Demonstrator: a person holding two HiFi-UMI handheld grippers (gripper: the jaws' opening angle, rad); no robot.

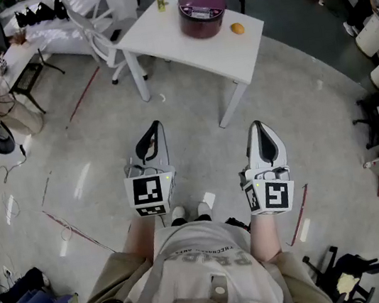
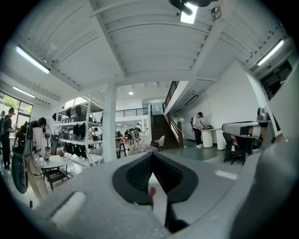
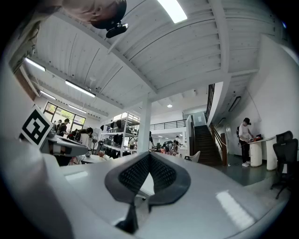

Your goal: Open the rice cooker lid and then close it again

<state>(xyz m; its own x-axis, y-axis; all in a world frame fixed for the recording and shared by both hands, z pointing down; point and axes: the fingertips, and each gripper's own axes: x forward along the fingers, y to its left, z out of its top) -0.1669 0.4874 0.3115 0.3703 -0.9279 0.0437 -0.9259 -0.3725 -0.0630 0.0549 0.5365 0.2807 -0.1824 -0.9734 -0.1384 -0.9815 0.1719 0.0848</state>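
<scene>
The rice cooker [image 1: 202,12] stands with its lid down on the white table [image 1: 157,41], against the far edge. To its left, a small yellow bottle [image 1: 160,1] stands at the far-left corner. To its right, an orange fruit [image 1: 237,28] lies at the right corner, apart from the cooker.

The cooker is round, so it offers no long axis to line up with. A pale panel shows on its top, but the latch is too small to make out.

The left gripper [image 1: 157,124] is held low in front of the person, over the floor and well short of the table's near edge. Its jaws are pressed together with nothing between them, and in the left gripper view the dark pads [image 2: 140,172] meet in a closed seam. From this gripper the cooker lies ahead and off to the right.

The right gripper [image 1: 256,124] is likewise closed and empty, its pads [image 3: 161,175] touching, and it also hangs over the floor well short of the table. From it the cooker lies ahead and a little to the left.

The cooker thus sits roughly between the lines of the two grippers, well apart from both, and neither hand is plainly nearer. Before any reach for the lid, I judge the person must first close that gap to the table.
</scene>
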